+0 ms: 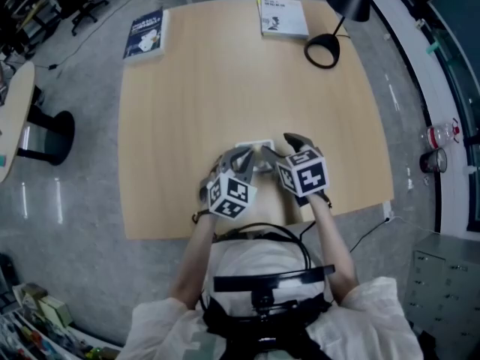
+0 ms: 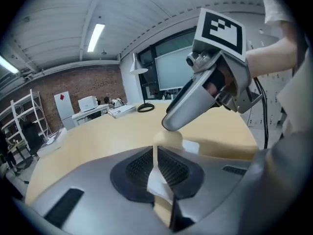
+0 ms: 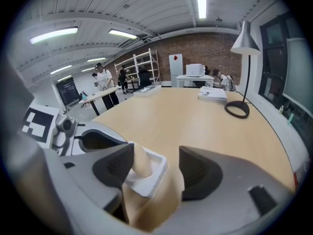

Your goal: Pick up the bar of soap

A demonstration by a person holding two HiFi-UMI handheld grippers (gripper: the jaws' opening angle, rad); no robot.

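Right gripper (image 3: 156, 154) jaws stand apart astride the bar of soap (image 3: 139, 161). It sits in the white dish (image 3: 152, 176) at lower centre of frame, against the frame-left jaw; its long axis cannot be read. Left gripper (image 2: 155, 154) appears clamped on the dish wall, so the right is better placed; count: one soap, one dish, two grippers.

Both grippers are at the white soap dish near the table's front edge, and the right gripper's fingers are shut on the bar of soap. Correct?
No: the right gripper view shows the right gripper with fingers apart, the bar of soap in the soap dish beside one finger and clear of the other. The rest holds.
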